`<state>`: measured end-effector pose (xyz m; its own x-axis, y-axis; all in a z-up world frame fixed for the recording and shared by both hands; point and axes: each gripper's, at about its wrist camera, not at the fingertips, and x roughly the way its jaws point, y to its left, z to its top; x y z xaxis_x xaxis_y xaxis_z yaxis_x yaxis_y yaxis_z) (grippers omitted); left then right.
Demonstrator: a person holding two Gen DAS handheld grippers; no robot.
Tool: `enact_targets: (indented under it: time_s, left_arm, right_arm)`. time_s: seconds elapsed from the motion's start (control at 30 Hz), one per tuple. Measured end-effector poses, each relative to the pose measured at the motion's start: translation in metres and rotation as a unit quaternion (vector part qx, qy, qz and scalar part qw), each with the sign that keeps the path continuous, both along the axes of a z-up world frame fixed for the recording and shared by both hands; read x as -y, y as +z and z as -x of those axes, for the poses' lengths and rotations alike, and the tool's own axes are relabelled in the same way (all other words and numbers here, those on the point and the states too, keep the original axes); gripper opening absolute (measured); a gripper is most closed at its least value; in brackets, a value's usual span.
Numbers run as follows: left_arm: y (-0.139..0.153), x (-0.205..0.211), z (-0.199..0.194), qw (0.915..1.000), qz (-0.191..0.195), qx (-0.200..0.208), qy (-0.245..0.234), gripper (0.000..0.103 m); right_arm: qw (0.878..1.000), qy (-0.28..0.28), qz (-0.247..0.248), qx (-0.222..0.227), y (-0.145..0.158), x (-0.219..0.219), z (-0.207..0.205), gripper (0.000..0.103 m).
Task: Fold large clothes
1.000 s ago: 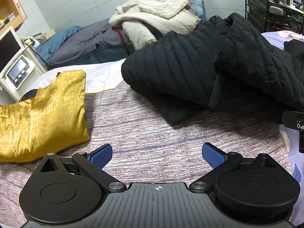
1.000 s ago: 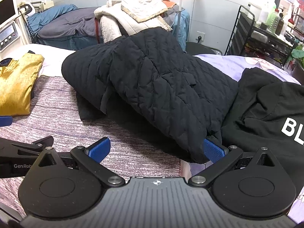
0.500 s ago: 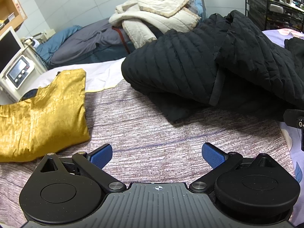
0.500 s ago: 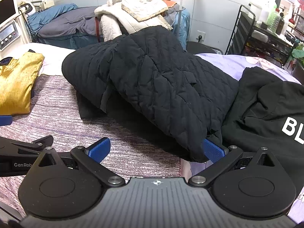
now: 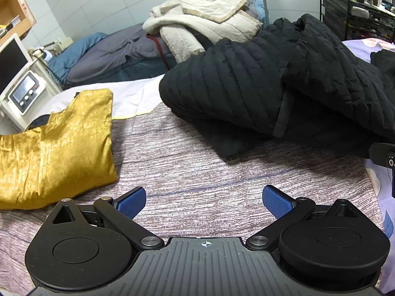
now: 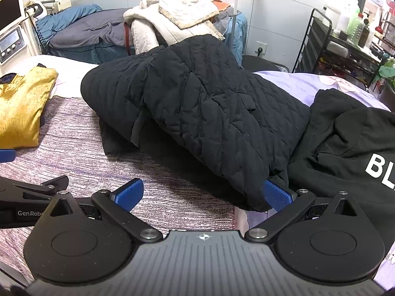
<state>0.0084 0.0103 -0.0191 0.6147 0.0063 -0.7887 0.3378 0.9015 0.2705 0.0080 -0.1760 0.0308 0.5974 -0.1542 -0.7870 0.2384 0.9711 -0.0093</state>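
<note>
A black quilted jacket [image 5: 259, 91] [image 6: 202, 113] lies bunched on the purple-striped bed cover, one flap folded over itself. My left gripper [image 5: 205, 202] is open above bare cover, short of the jacket's near edge, nothing between its blue pads. My right gripper [image 6: 202, 194] is also open; the jacket's lower corner hangs just in front of its right pad [image 6: 275, 194], and I cannot tell whether they touch. The left gripper's arm [image 6: 29, 190] shows at the left of the right wrist view.
A folded yellow garment [image 5: 54, 148] [image 6: 22, 106] lies to the left. A black sweatshirt with white letters [image 6: 350, 143] lies to the right. Cream coats [image 5: 205, 22] are piled on a far bed. A black wire rack [image 6: 340, 49] stands at the back right, a monitor device [image 5: 24, 93] at the left.
Both views have drifted slightly back and down, so the jacket sits a little farther up in frame. Neither gripper has changed its opening.
</note>
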Motion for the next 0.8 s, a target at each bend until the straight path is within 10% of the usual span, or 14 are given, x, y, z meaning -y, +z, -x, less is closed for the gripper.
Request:
enact_targets:
  time_s: [0.47,0.8]
  left_arm:
    - [-0.006,-0.004,-0.001,1.0000,0.001,-0.005,0.007,0.103]
    - [-0.026,-0.017,0.002,0.9982,-0.019,0.050,0.028,0.103]
  right_arm:
    - [1.000,0.008,-0.006,0.019,0.000,-0.001,0.002,0.103]
    - [0.992,0.046,-0.030,0.113,-0.004,0.006,-0.002,0.103]
